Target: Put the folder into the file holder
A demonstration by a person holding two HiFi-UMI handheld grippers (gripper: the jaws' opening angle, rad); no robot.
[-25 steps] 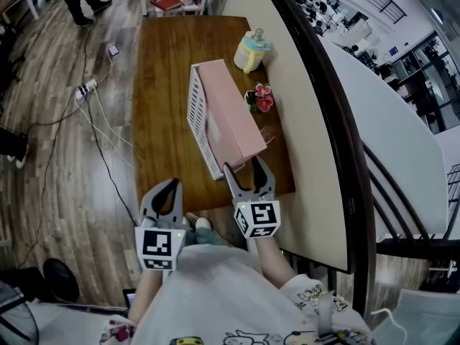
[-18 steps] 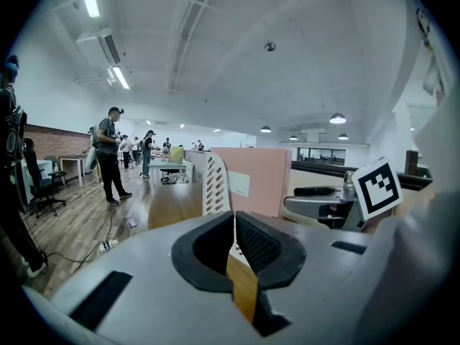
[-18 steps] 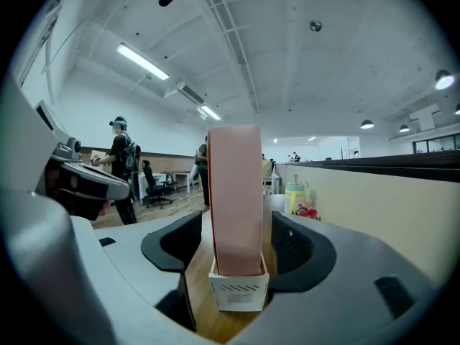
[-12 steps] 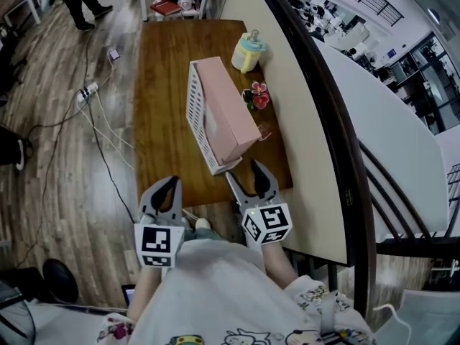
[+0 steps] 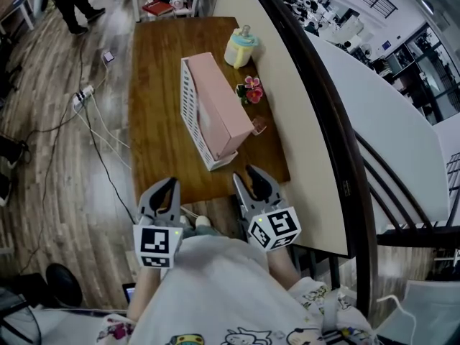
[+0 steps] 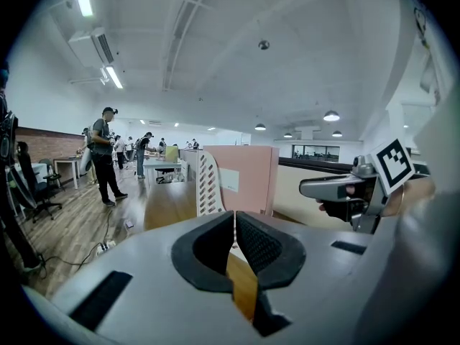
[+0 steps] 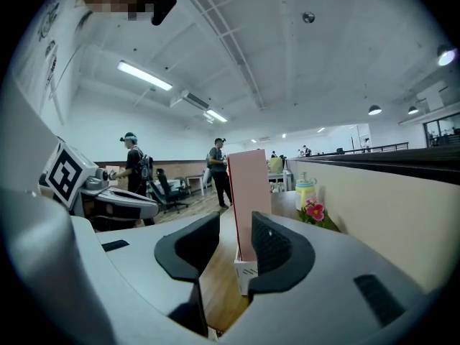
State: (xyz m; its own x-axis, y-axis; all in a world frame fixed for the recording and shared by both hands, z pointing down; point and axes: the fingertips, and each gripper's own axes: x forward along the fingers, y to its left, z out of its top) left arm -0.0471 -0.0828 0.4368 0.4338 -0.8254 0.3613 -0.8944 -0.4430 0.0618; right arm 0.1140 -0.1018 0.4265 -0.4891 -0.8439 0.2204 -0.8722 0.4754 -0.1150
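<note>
- The left gripper (image 6: pixel 234 215) has its jaws pressed together with nothing between them. In the head view it sits at the lower left, just off the near edge of the brown table (image 5: pixel 158 63).
- The right gripper (image 7: pixel 233 225) has its jaws partly apart, and they have just been closing. Nothing is between them; the pink folder (image 7: pixel 248 192) only shows through the gap, further off. In the head view this gripper is at lower centre, by the table's near edge and clear of the white file holder (image 5: pixel 188 106).
- The folder stands upright inside the file holder, in the middle of the head view.
- Right of the holder lie pink flowers (image 5: pixel 250 90), and above them stands a yellow bottle (image 5: pixel 239 47).
- At the left of the frame a power strip (image 5: pixel 80 95) and cables lie on the wooden floor (image 5: pixel 57 157).
</note>
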